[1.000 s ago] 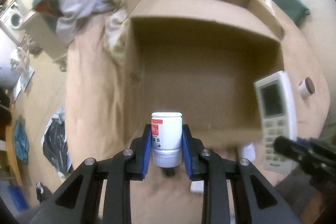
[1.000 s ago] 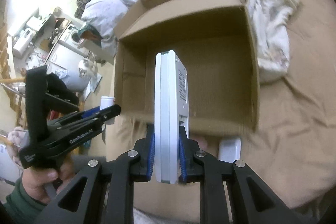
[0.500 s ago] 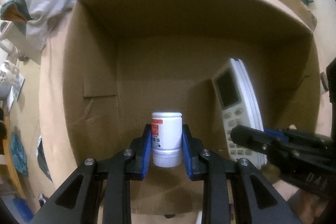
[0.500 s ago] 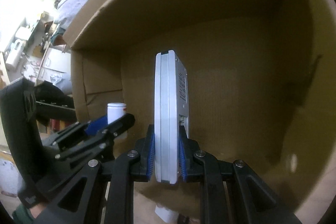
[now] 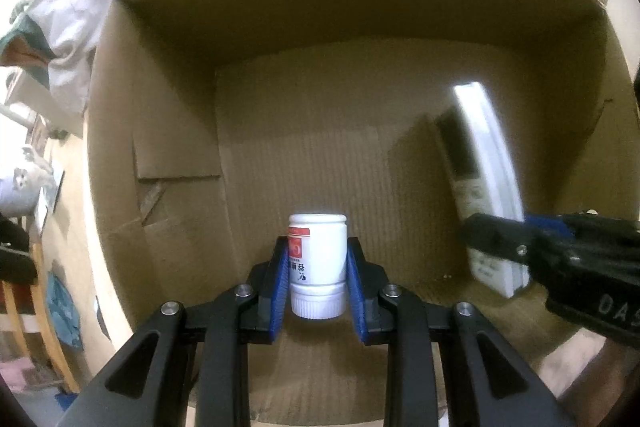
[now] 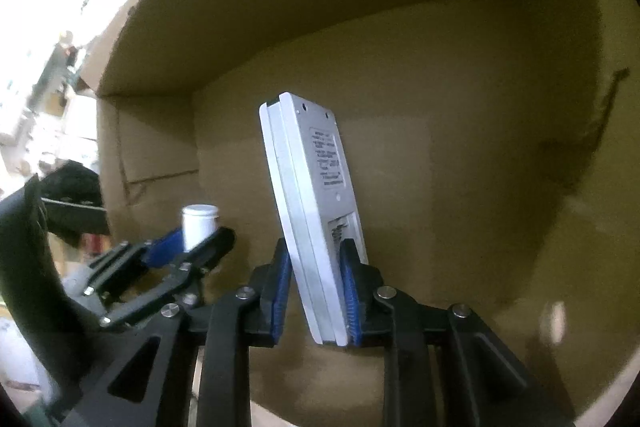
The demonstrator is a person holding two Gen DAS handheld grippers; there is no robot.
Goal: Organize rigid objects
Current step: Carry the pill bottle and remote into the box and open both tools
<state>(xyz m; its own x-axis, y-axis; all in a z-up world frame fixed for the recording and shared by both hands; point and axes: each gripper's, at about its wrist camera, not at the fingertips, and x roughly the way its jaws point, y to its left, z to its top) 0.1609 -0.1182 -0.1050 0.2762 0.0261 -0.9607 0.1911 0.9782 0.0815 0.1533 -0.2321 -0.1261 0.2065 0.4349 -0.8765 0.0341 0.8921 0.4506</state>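
Both grippers are inside an open cardboard box. My left gripper has its jaws slightly parted around a white bottle with a red label; small gaps show beside the bottle, which hangs cap down. My right gripper has opened a little around a white remote control, which tilts to the left and leans against the right pad. The remote and right gripper show at the right of the left wrist view; the bottle and left gripper show at the left of the right wrist view.
The box walls close in on all sides of both grippers. Crumpled white bedding lies beyond the box's left wall. Room clutter shows outside the box at the left.
Both grippers went from in front of the box to deep inside it. Both pairs of jaws have parted slightly; the remote now tilts left instead of standing straight.
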